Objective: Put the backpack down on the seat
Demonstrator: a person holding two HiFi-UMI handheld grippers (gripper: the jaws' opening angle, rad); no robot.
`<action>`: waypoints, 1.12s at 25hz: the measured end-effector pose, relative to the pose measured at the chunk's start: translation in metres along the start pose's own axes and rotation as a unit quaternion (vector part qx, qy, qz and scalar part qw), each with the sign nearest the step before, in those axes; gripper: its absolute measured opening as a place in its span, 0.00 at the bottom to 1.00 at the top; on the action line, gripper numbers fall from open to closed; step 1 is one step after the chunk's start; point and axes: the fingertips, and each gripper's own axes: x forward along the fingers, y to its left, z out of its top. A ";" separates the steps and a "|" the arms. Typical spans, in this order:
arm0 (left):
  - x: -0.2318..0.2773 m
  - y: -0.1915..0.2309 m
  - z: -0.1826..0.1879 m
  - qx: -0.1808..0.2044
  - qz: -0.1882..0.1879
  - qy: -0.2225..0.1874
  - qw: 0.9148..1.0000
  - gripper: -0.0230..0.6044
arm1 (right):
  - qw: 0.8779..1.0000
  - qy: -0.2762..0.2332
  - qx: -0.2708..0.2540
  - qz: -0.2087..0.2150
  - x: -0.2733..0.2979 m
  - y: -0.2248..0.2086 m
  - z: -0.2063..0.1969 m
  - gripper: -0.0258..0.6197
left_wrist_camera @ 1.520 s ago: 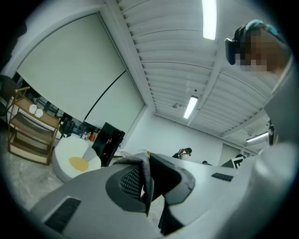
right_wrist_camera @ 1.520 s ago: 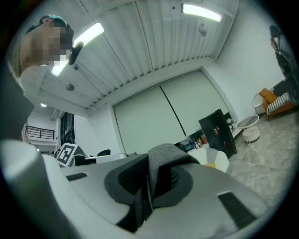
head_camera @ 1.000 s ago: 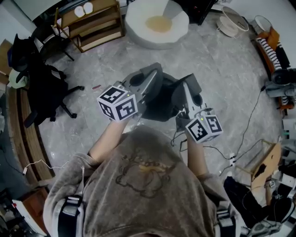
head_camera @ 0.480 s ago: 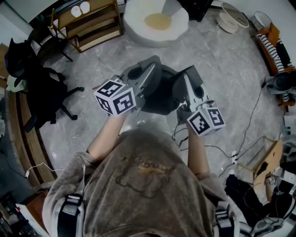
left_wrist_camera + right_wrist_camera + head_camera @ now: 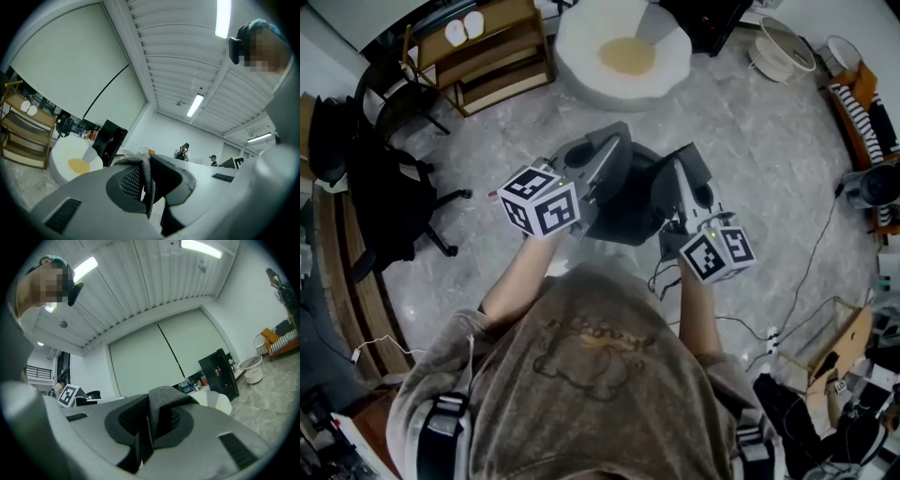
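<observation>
A dark backpack [image 5: 630, 202] hangs in front of the person, between both grippers, above the grey floor. My left gripper [image 5: 614, 150] is shut on a grey fabric strap [image 5: 144, 176] of it; the strap sticks up between the pads. My right gripper [image 5: 680, 173] is shut on another grey strap [image 5: 159, 404], which folds over the jaws. A round white seat [image 5: 623, 56] with a yellow centre lies on the floor ahead, beyond the backpack. It also shows low at the left in the left gripper view as the white seat [image 5: 70, 157].
A wooden shelf [image 5: 492, 52] stands at the far left. A black office chair [image 5: 389, 178] draped in dark clothing is on the left. Cables [image 5: 811, 244] run over the floor at the right. A black cabinet [image 5: 220, 373] stands by the wall. Two people [image 5: 183, 151] stand far off.
Both grippers keep the straps and hold the backpack almost still. The head view has shifted slightly, so the white seat sits a little further right.
</observation>
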 end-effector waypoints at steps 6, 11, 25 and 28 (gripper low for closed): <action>0.040 0.028 0.008 -0.006 -0.002 0.003 1.000 0.08 | 1.000 0.005 0.011 0.004 0.038 -0.033 0.009 0.09; 0.078 0.048 0.018 -0.018 0.008 0.003 1.000 0.08 | 1.000 0.013 0.020 0.011 0.066 -0.065 0.020 0.09; 0.177 0.085 0.049 -0.031 0.039 -0.021 0.999 0.08 | 0.998 0.025 0.018 0.060 0.136 -0.152 0.069 0.09; 0.191 0.093 0.052 -0.037 0.045 -0.026 0.998 0.08 | 0.997 0.029 0.016 0.068 0.148 -0.165 0.072 0.09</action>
